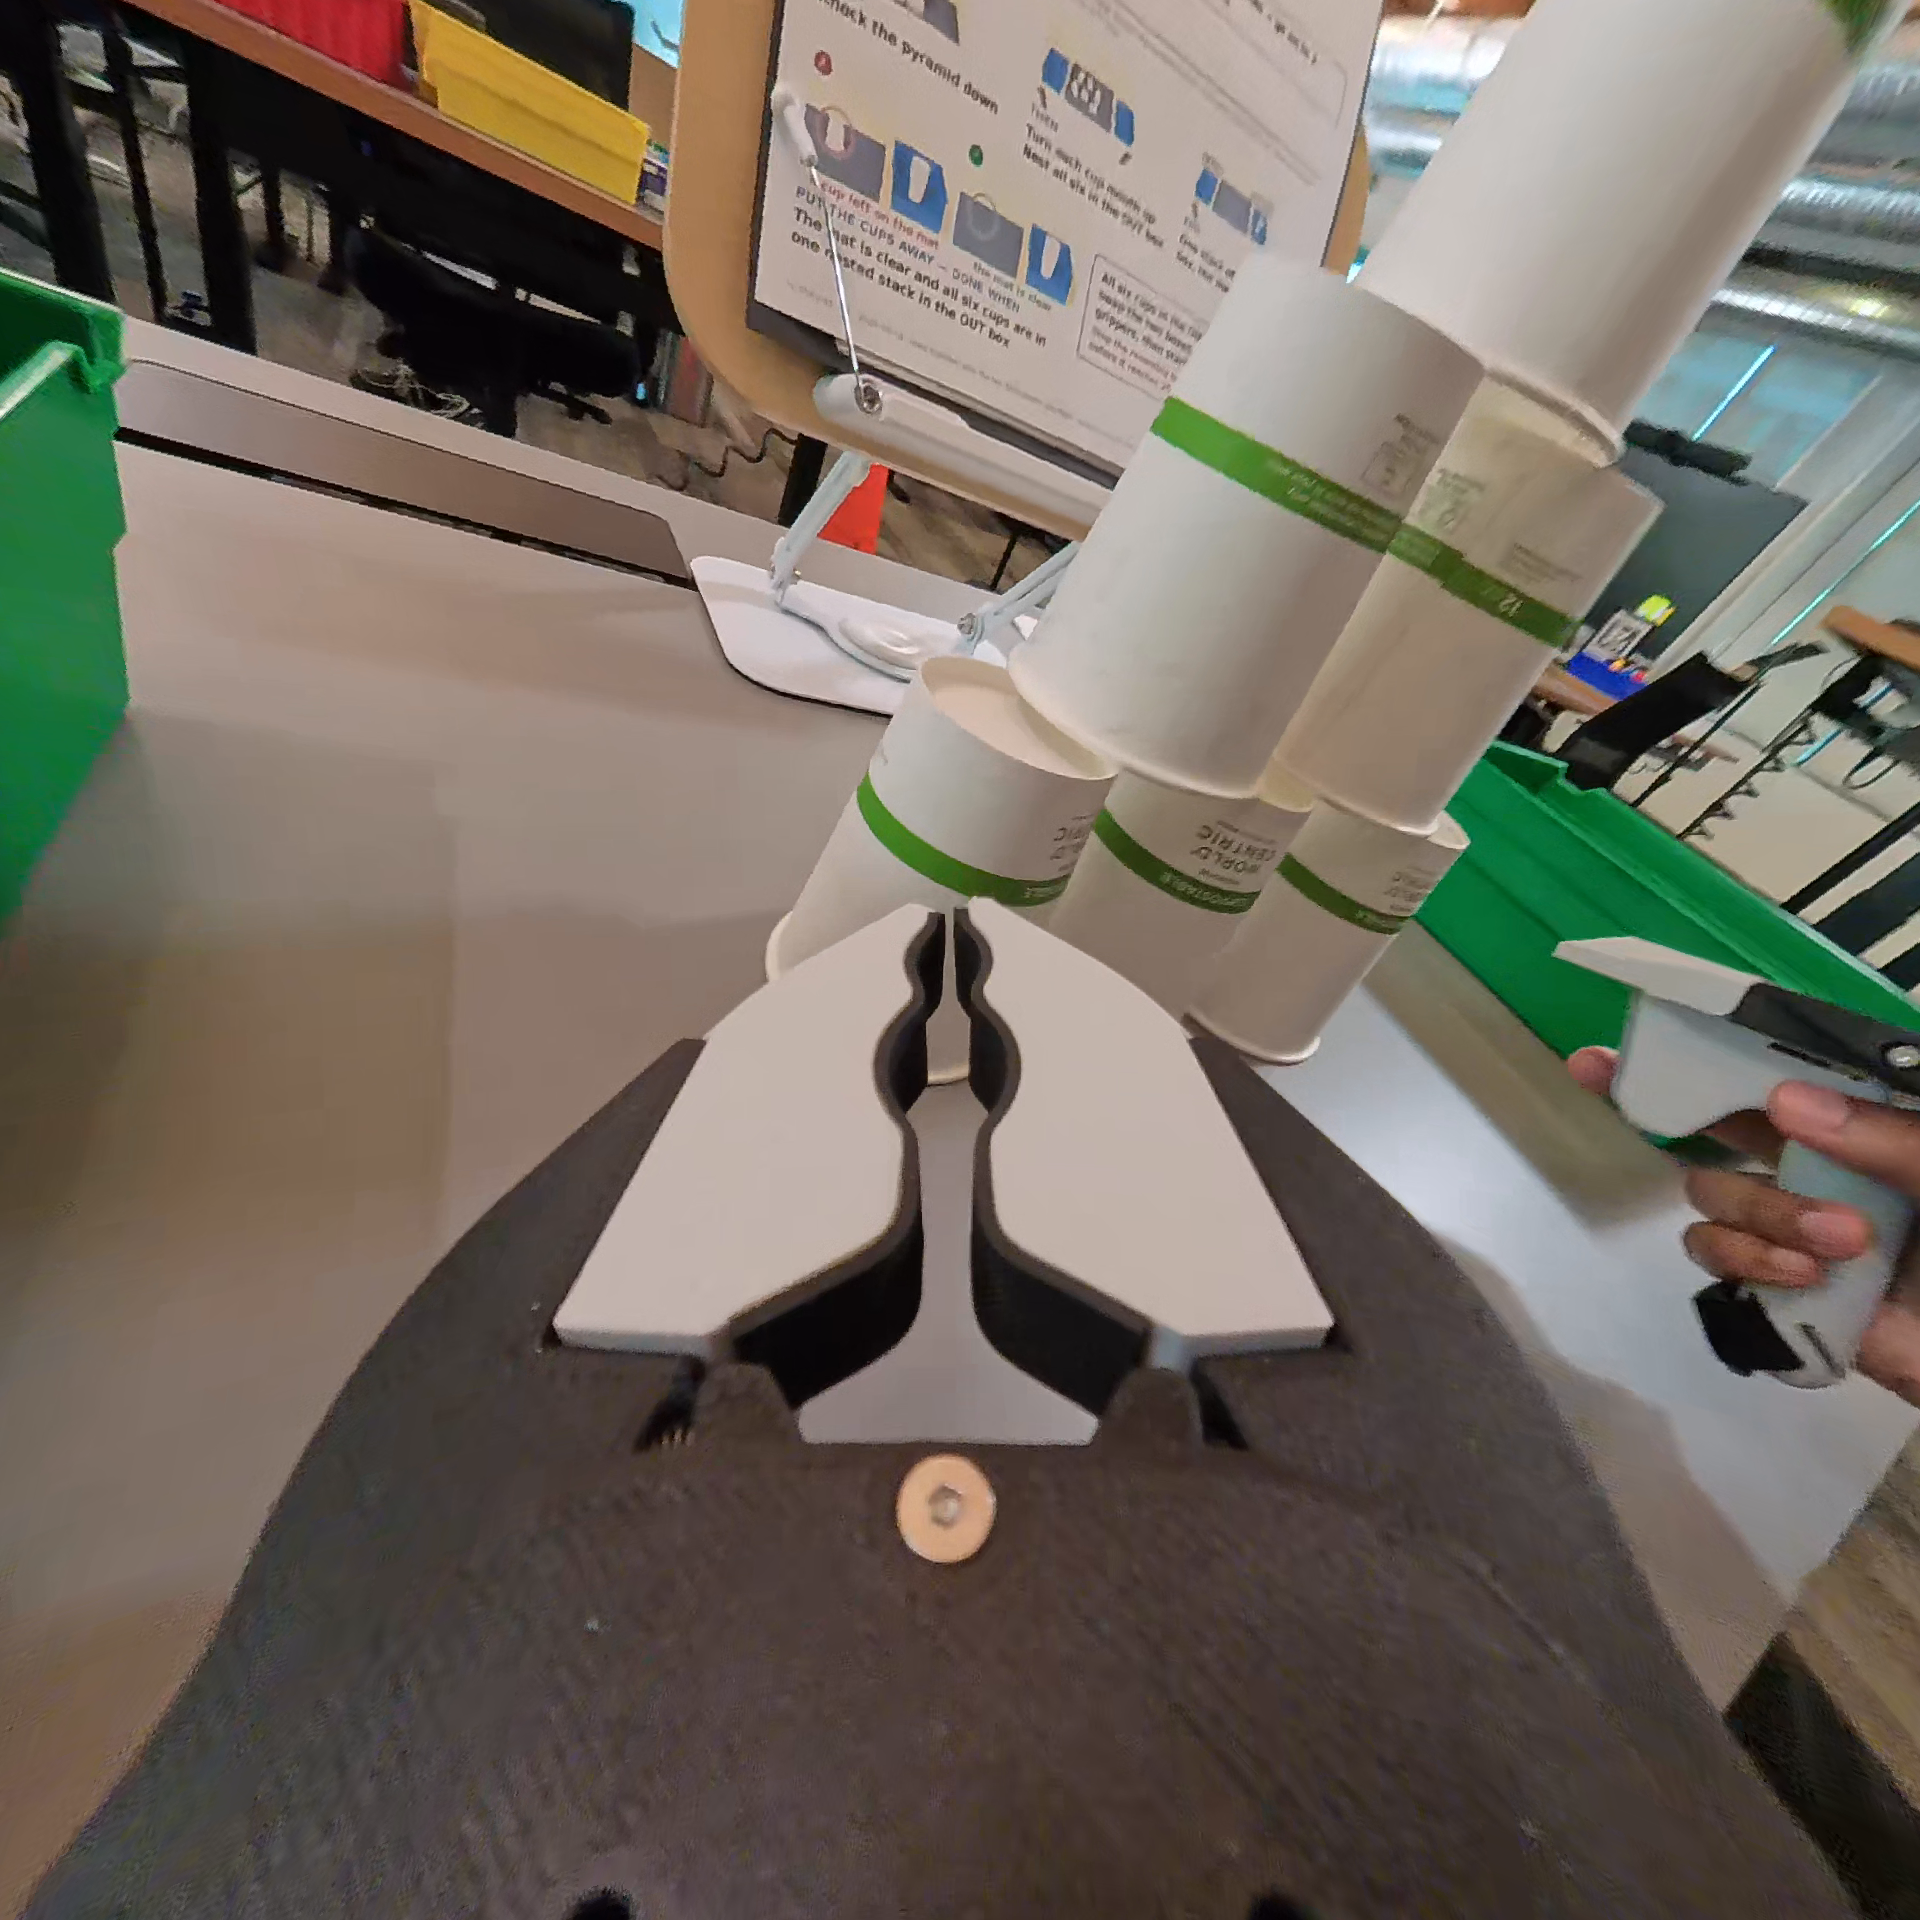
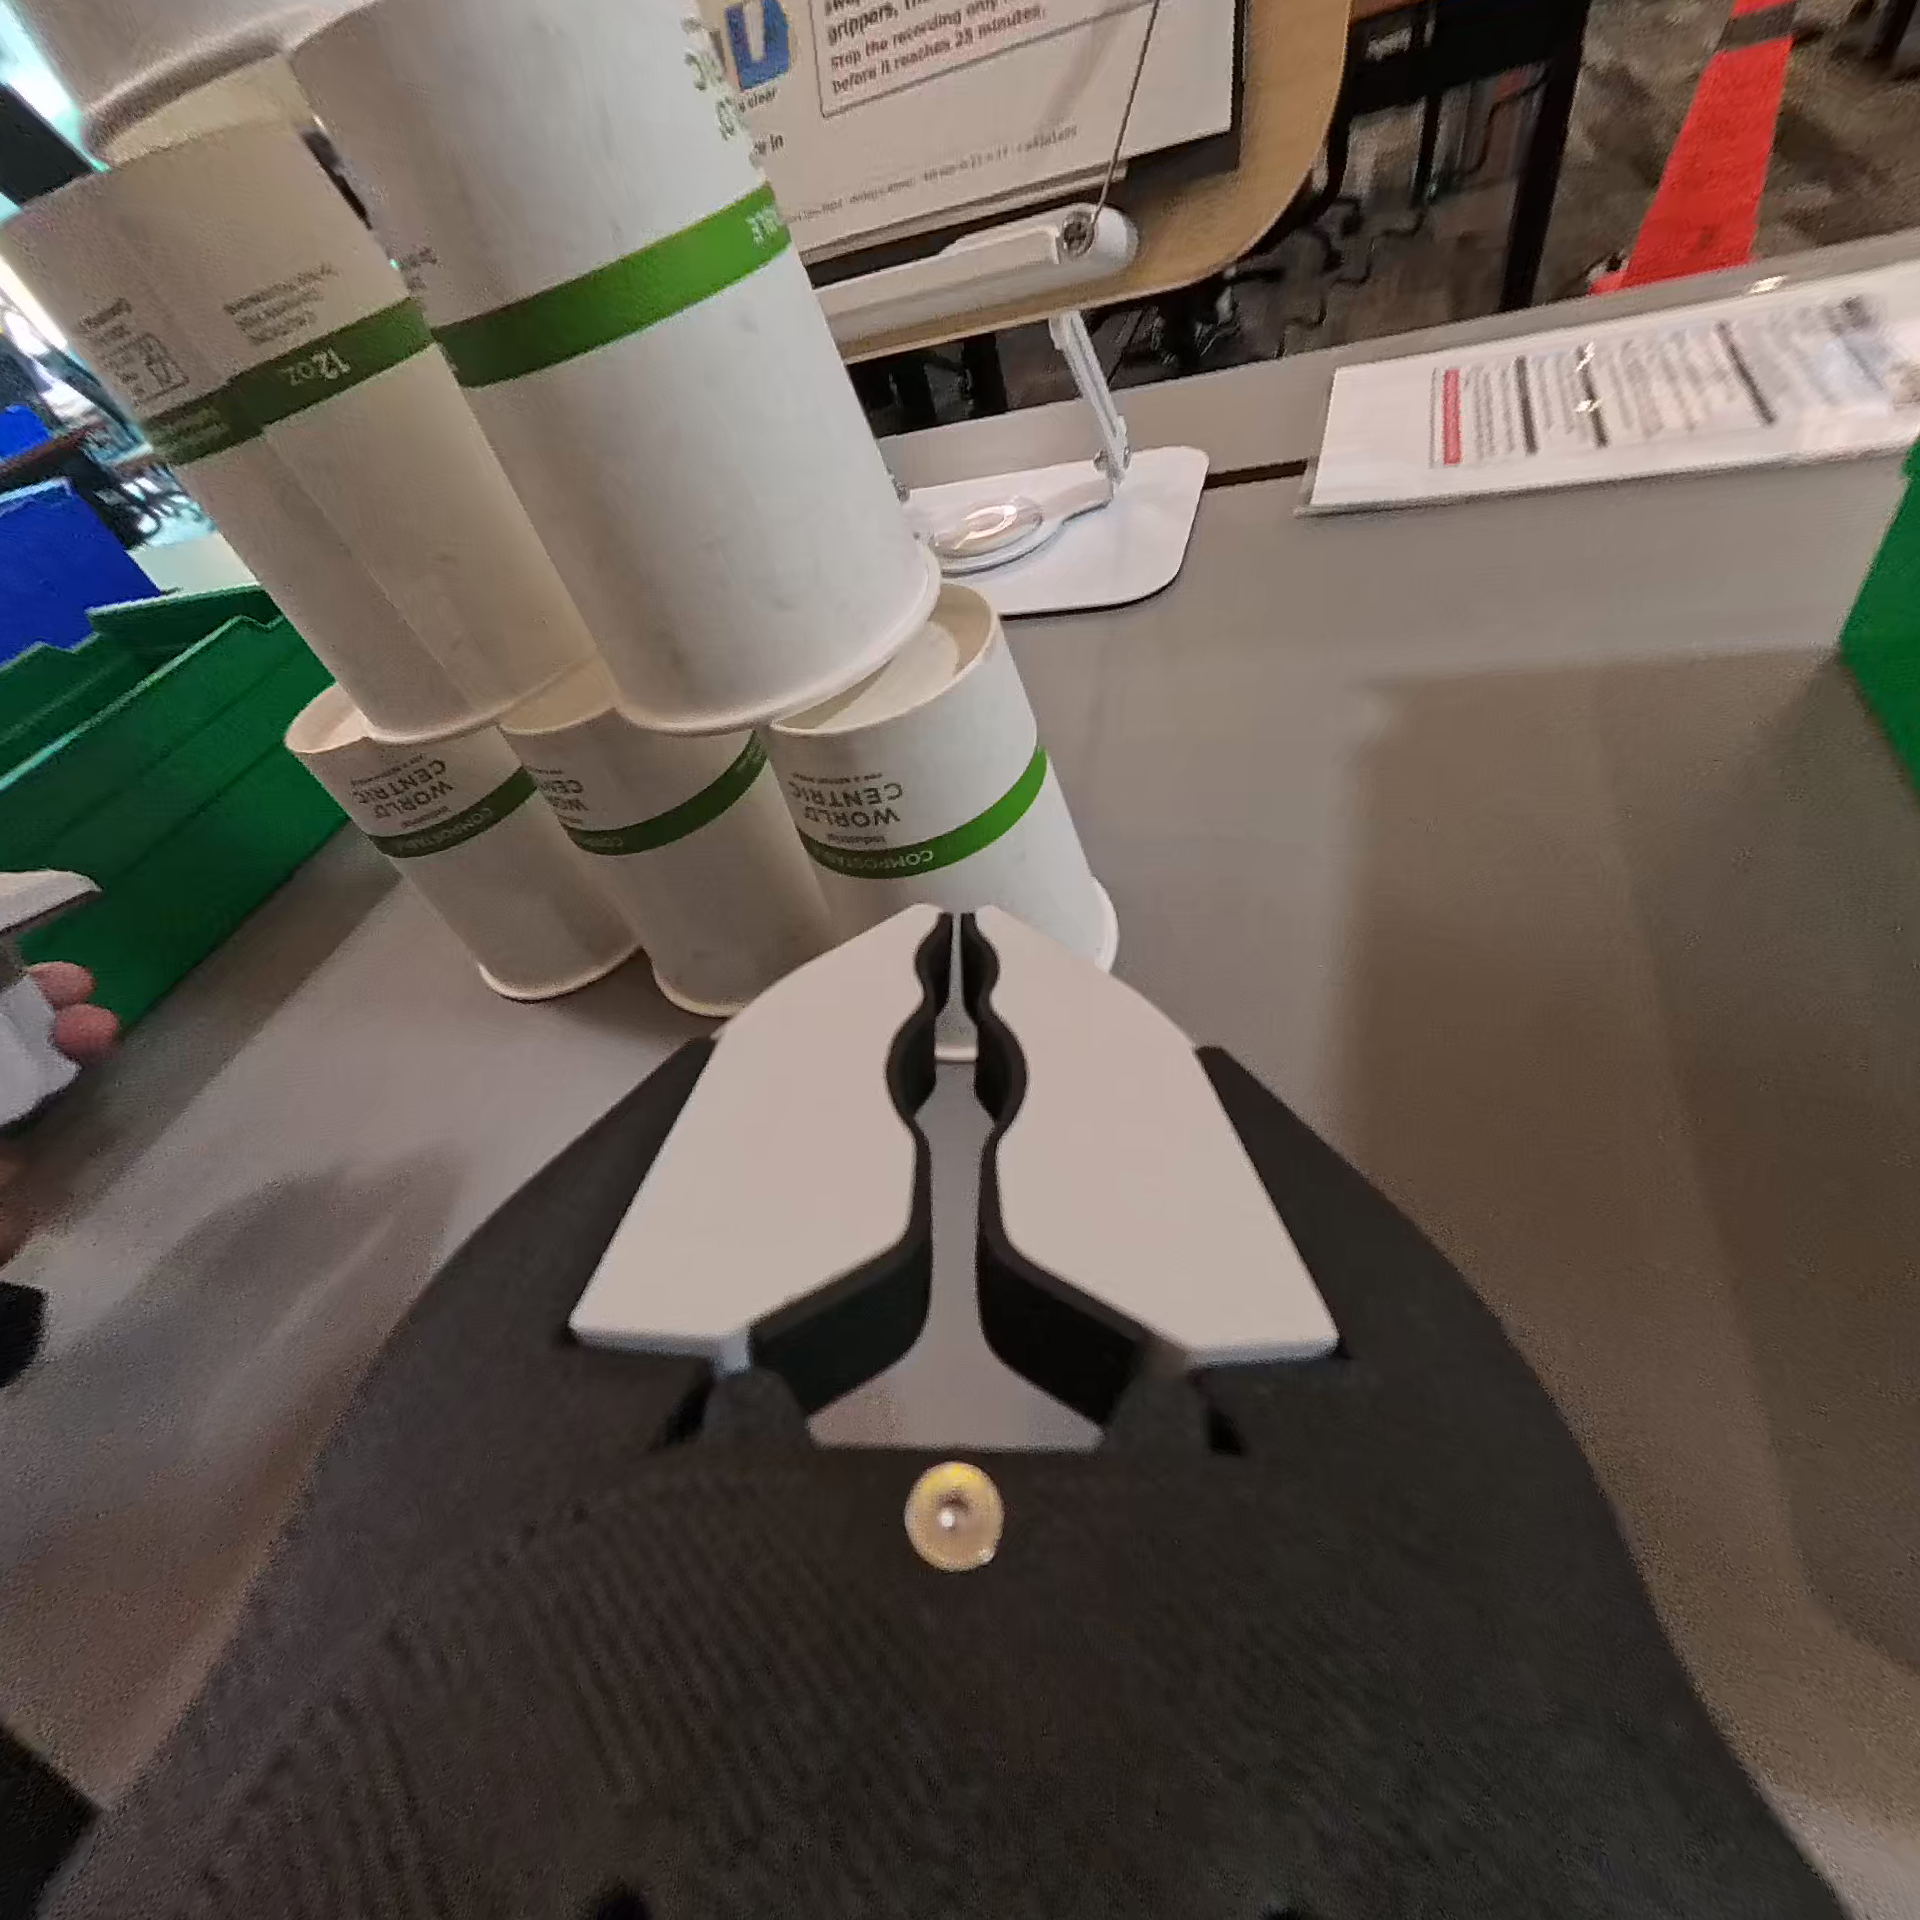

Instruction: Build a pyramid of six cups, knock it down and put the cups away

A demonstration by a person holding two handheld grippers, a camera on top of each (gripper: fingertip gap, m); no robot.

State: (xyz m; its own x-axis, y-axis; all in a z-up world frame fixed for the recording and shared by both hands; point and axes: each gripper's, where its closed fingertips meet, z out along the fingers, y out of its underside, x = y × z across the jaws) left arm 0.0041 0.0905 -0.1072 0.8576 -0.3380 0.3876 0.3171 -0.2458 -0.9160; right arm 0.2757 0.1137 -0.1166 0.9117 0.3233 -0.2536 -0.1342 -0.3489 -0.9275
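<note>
White paper cups with green bands stand upside down in a pyramid on the grey table (image 1: 416, 831). Three are in the bottom row, two above them (image 1: 1226, 520), and one is on top (image 1: 1610, 208). My left gripper (image 1: 951, 916) is shut and empty. Its tips are at the lower wall of the nearest bottom cup (image 1: 966, 810); I cannot tell if they touch. My right gripper (image 2: 956, 920) is shut and empty, with its tips at the bottom cup on the opposite end (image 2: 935, 790). The right gripper also shows in the left wrist view (image 1: 1621, 966), held by a hand (image 1: 1766, 1236).
Green bins flank the table (image 1: 52, 571) (image 1: 1610, 894) (image 2: 156, 748). A white stand (image 1: 831, 634) holding an instruction sheet (image 1: 1039, 156) is behind the cups. A laminated sheet (image 2: 1610, 416) lies at the back right. Yellow bins (image 1: 530, 104) sit on a far shelf.
</note>
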